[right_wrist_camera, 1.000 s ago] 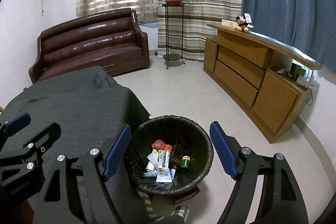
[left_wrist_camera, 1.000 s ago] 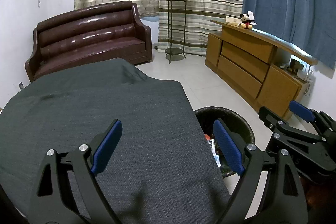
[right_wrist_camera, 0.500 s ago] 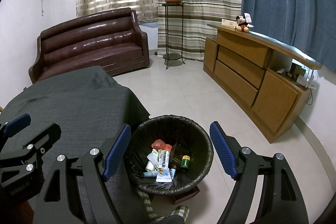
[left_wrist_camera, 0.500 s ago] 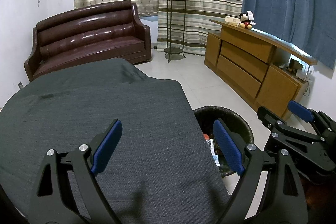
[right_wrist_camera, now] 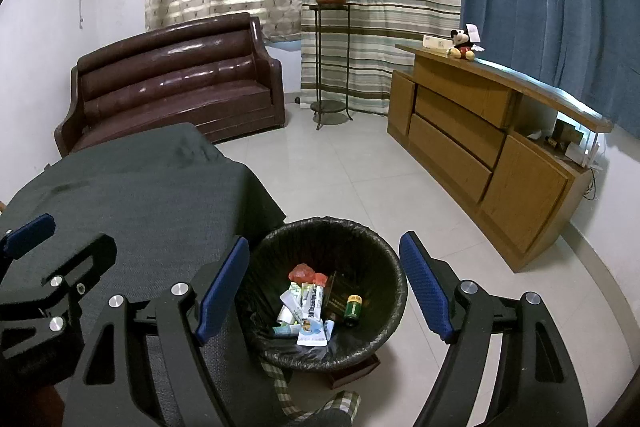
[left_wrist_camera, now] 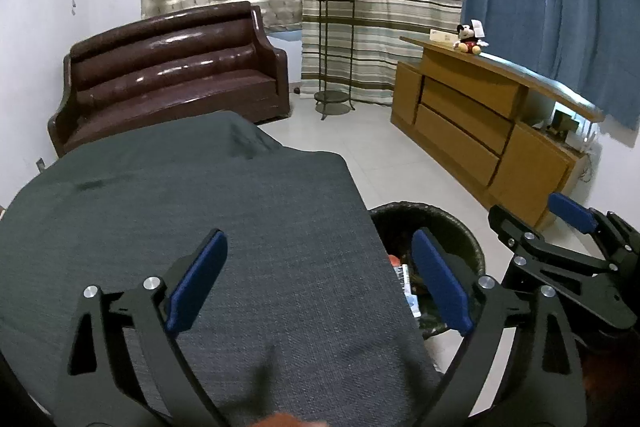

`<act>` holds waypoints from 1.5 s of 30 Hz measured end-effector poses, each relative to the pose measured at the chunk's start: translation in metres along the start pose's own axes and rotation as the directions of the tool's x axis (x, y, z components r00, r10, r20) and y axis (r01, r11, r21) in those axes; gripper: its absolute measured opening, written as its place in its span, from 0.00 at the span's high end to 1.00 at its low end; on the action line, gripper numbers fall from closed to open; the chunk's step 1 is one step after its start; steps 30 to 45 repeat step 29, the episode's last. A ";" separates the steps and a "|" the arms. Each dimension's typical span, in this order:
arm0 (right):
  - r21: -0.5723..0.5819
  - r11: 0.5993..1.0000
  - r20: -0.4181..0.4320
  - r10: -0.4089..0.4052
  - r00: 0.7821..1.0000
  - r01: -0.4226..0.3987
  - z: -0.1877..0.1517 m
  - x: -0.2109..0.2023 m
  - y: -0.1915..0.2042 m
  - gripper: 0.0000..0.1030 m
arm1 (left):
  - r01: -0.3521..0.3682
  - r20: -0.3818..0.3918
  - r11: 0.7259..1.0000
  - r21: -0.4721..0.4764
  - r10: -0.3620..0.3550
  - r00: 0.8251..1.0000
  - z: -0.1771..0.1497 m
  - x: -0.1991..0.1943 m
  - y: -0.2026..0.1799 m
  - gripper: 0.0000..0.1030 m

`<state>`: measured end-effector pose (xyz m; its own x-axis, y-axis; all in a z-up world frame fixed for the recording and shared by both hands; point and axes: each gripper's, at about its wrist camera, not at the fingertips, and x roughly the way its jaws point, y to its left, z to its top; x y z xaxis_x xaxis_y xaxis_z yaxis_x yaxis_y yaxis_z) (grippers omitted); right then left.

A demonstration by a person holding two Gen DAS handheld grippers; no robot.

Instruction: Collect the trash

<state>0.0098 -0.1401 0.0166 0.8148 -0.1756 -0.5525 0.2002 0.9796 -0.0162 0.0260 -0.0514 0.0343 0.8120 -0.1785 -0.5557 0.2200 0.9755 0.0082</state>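
A black-lined trash bin (right_wrist_camera: 360, 251) stands on the floor beside the table's right edge. In it lie several pieces of trash (right_wrist_camera: 312, 303): wrappers, a tube, a small green can, something red. My right gripper (right_wrist_camera: 324, 245) hovers open over the bin with nothing between its fingers. My left gripper (left_wrist_camera: 318, 243) hangs above the grey-clothed table (left_wrist_camera: 200, 207). Its jaws are opening and nothing is between them. The bin (left_wrist_camera: 416, 215) peeks out past its right finger. No trash shows on the cloth.
A brown leather sofa (right_wrist_camera: 176, 83) stands behind the table. A plant stand (right_wrist_camera: 330, 67) is at the curtains and a wooden sideboard (right_wrist_camera: 480, 147) with a plush toy (right_wrist_camera: 462, 45) runs along the right wall. Pale tiled floor (right_wrist_camera: 340, 167) lies between. Checked fabric (right_wrist_camera: 280, 387) lies below the bin.
The left gripper's view has drifted very slightly. The right gripper and the trash in the bin have not moved.
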 end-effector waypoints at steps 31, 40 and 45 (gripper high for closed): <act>-0.008 1.000 -0.006 0.000 1.000 0.000 -0.004 0.000 0.004 0.27 | -0.028 -0.003 0.997 -0.077 0.028 1.000 0.003 0.012 0.002 0.07; -0.008 1.000 -0.006 0.000 1.000 0.000 -0.004 0.000 0.004 0.27 | -0.028 -0.003 0.997 -0.077 0.028 1.000 0.003 0.012 0.002 0.07; -0.008 1.000 -0.006 0.000 1.000 0.000 -0.004 0.000 0.004 0.27 | -0.028 -0.003 0.997 -0.077 0.028 1.000 0.003 0.012 0.002 0.07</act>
